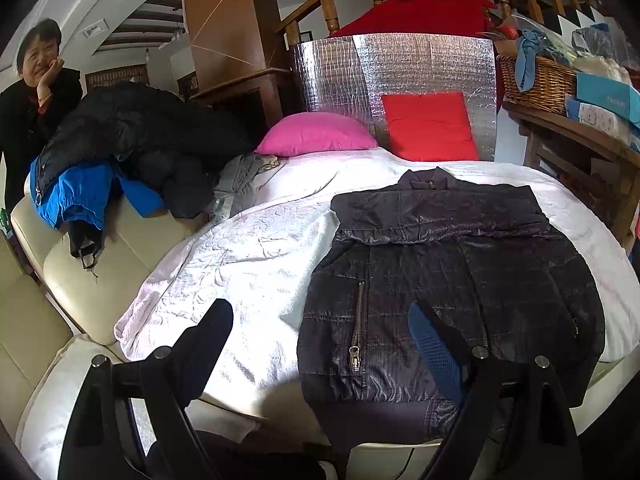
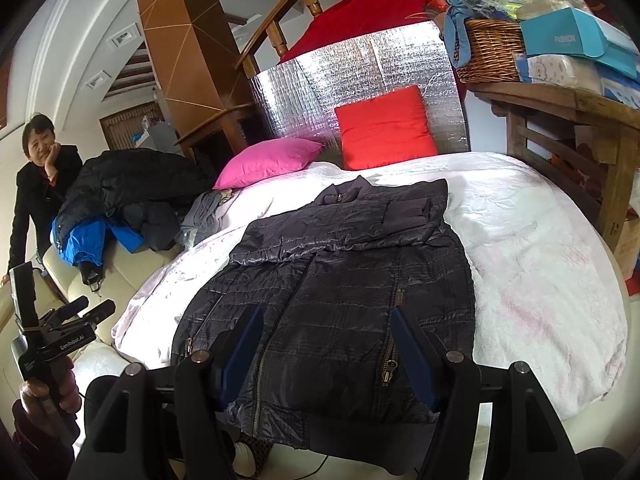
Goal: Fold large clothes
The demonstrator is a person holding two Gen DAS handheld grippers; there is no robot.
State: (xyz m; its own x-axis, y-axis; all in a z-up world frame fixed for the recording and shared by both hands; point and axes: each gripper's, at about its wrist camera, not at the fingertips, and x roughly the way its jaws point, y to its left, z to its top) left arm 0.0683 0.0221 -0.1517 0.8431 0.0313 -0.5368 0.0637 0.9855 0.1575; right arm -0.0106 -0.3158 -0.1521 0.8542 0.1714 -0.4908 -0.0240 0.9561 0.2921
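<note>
The jacket (image 2: 332, 280) is dark quilted cloth with a slight sheen and metal zips. The blanket (image 2: 528, 248) under it is pale, soft, embossed fabric. The sofa (image 1: 100, 276) looks like smooth, glossy cream leather. The panel (image 1: 400, 80) behind the matt cloth cushions (image 1: 428, 126) is shiny crinkled foil. The basket (image 2: 490, 50) is woven wicker; the railing (image 1: 332, 8) is varnished wood.
</note>
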